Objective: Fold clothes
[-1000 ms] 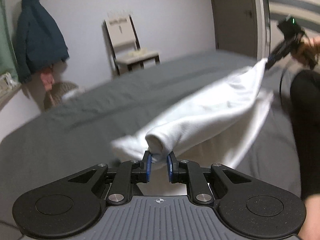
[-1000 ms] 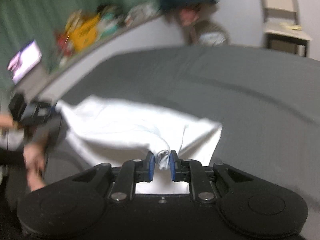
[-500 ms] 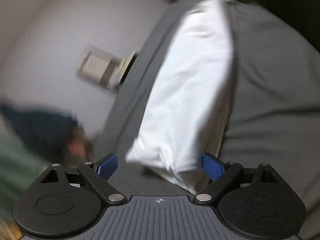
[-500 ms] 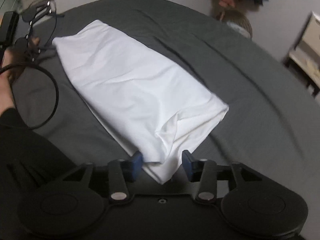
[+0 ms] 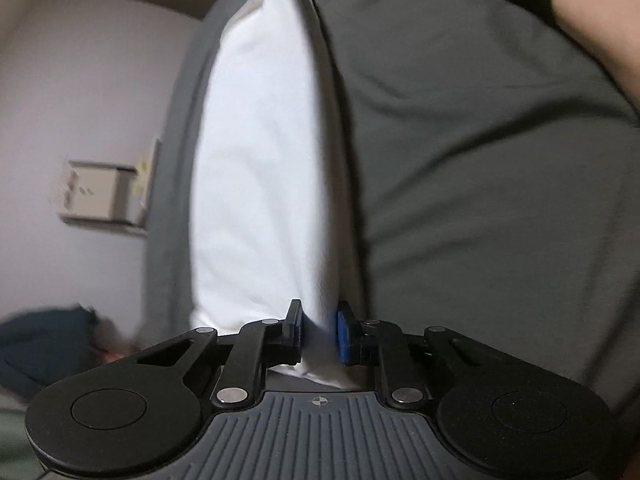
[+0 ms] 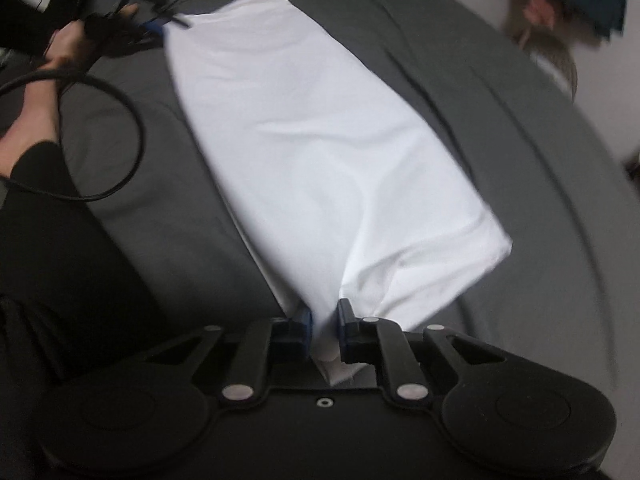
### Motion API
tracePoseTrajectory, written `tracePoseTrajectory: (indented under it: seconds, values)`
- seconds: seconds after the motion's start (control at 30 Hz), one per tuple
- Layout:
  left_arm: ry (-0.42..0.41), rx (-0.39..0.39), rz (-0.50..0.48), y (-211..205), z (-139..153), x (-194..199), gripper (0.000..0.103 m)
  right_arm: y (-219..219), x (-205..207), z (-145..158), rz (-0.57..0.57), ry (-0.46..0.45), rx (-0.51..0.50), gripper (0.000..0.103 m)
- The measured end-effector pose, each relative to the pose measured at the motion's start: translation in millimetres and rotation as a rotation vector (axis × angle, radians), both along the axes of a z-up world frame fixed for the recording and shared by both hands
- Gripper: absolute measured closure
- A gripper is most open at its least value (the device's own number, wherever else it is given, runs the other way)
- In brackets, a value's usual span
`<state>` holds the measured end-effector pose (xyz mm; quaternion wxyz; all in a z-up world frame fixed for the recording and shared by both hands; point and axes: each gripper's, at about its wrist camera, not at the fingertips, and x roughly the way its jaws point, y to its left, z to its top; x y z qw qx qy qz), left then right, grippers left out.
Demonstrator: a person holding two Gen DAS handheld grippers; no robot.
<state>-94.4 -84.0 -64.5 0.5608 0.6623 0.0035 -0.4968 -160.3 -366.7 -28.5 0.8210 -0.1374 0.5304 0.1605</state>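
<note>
A white garment (image 5: pixel 260 160) lies folded in a long strip on the dark grey bed (image 5: pixel 480 200). In the left wrist view my left gripper (image 5: pixel 319 332) has its jaws closing, and the blue pads press on the strip's near end. The right wrist view shows the same garment (image 6: pixel 320 140) spread flat. My right gripper (image 6: pixel 325 332) is also closing, its pads pinching a bunched corner of the cloth. The left gripper (image 6: pixel 156 28) appears at the strip's far corner, held in a person's hand (image 6: pixel 60 48).
A black cable (image 6: pixel 120 160) loops over the bed (image 6: pixel 520 120) left of the garment. A person's dark-clothed body (image 6: pixel 60 280) fills the left side. A bare forearm (image 5: pixel 592 20) crosses the top right. A pale chair (image 5: pixel 100 192) and a blue jacket (image 5: pixel 40 344) stand by the wall.
The garment hung stretched between both grippers, then came down flat on the bed. Both grippers opened, rolled, and have closed again on its ends.
</note>
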Motion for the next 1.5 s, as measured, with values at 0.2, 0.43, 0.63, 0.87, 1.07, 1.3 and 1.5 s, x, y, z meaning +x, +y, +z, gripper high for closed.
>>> tracePoseTrajectory:
  seconds: [0.2, 0.43, 0.63, 0.87, 1.07, 1.3, 1.5]
  values:
    - [0.079, -0.099, 0.128, -3, 8, 3, 0.073, -24, 3, 3, -0.139, 0.072, 0.182, 0.057]
    - [0.341, -0.317, 0.299, 30, 62, 39, 0.004, -72, -5, 43, -0.435, -0.121, 0.430, 0.043]
    - [0.657, -0.611, 0.559, 21, 94, 82, 0.004, -99, 10, 16, -0.802, -0.133, 0.554, 0.063]
    - [0.761, -0.635, 0.593, -21, 70, 71, 0.004, -89, 33, -10, -0.952, -0.043, 0.417, 0.102]
    - [0.761, -0.554, 0.572, -22, 39, 62, 0.004, -102, 25, -4, -0.967, -0.006, 0.390, 0.099]
    - [0.740, -0.523, 0.553, -23, 39, 59, 0.004, -69, 39, -1, -0.859, 0.069, 0.381, 0.089]
    - [0.746, -0.510, 0.552, -19, 38, 52, 0.004, -58, 63, -13, -0.848, 0.096, 0.290, 0.084]
